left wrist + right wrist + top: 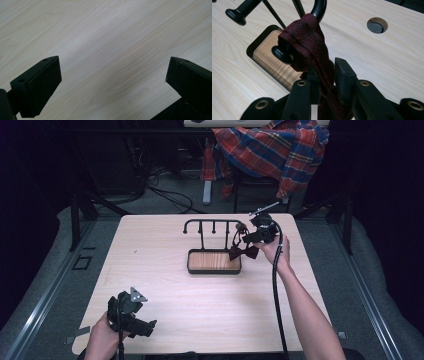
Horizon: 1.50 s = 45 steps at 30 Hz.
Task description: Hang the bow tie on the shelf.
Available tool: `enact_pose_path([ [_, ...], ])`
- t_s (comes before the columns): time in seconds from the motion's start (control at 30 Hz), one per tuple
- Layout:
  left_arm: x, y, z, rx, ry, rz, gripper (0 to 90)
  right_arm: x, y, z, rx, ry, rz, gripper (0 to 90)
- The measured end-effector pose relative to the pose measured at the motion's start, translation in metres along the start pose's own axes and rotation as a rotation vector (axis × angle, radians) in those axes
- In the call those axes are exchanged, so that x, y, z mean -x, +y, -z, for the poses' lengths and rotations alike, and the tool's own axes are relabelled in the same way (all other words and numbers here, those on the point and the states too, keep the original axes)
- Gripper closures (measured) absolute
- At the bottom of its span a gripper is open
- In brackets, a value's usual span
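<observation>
Right tongs (325, 77) clamp bow tie (312, 45) at rack hook (319, 8); left tongs (112, 82) wide, low over table (105, 37)

R hand-held gripper (248, 238) at rack (212, 225) w/ bow tie (243, 252); L (146, 326) near table (200, 295) edge.

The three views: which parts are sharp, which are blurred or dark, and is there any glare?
High view: the table is evenly lit, its surroundings nearly black. Left gripper view: the wood grain is soft, with a pale sheen band across it; the left gripper stands open, dark. Right gripper view: the dark red bow tie is fairly sharp, the right gripper close and soft; the stand shows small highlights.
</observation>
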<state>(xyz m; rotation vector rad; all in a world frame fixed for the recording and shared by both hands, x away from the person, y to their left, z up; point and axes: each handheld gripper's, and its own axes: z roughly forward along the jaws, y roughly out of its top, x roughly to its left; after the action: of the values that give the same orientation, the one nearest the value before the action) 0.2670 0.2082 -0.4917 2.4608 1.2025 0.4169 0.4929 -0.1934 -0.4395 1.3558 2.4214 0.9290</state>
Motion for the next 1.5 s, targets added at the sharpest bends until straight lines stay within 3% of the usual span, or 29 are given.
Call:
enact_pose_path([
  [0.1,0.000,0.000,0.000,0.001,0.000,0.000,0.2,0.000,0.000,0.003,-0.005,-0.002,0.002,68.6],
  [0.47,0.000,0.000,0.000,0.001,0.000,0.001,0.1,-0.014,-0.001,0.026,-0.026,-0.044,0.087,50.4],
  [0.7,0.000,0.000,0.000,-0.001,0.000,0.002,0.1,-0.025,-0.010,0.045,-0.038,-0.032,0.159,33.7],
  [0.87,0.000,0.000,0.000,-0.001,0.001,0.002,0.1,-0.030,-0.020,0.056,-0.037,-0.017,0.216,25.3],
  [1.07,0.000,0.001,0.000,-0.004,0.002,0.002,0.1,-0.034,-0.036,0.067,-0.056,-0.012,0.242,18.2],
  [1.23,0.001,0.001,0.000,-0.003,0.003,0.002,0.1,-0.040,-0.051,0.070,-0.094,-0.023,0.268,14.2],
  [1.5,0.001,0.001,0.000,-0.005,0.005,0.002,0.1,-0.041,-0.080,0.072,-0.106,-0.019,0.285,9.3],
])
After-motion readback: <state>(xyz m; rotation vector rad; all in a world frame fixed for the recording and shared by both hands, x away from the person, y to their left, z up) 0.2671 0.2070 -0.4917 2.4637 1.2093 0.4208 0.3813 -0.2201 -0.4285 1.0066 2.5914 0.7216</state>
